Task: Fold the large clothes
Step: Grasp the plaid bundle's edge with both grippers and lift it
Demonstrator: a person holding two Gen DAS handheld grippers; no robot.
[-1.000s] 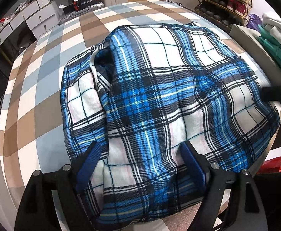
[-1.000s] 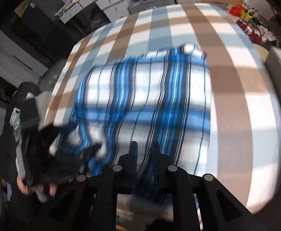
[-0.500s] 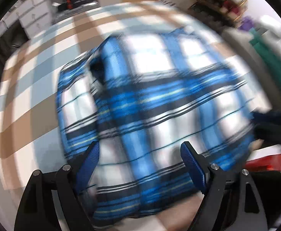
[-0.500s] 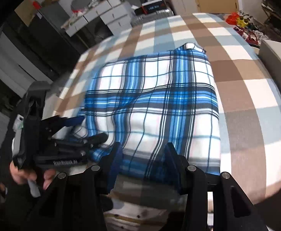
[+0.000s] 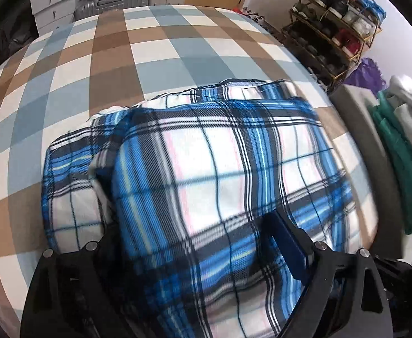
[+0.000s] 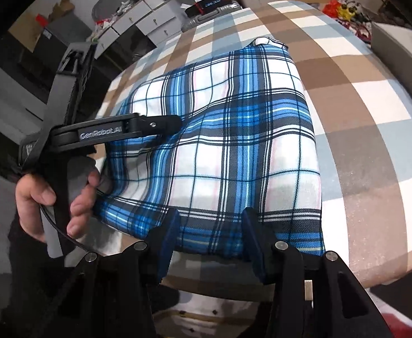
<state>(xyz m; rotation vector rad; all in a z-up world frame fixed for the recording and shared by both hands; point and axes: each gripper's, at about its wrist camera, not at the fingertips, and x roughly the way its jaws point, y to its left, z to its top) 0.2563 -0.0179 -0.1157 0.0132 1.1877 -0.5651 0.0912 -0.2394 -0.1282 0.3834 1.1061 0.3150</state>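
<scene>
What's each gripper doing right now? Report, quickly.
Left gripper: open, fingers just widened, plaid garment draped between them, not pinched.
Right gripper: open, fingers just spread, garment's near edge between them, unclamped.

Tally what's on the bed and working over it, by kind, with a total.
Plaid garment: 1
Grippers, left and right: 2
Hand in view: 1
Total: 4, over the checked bed
</scene>
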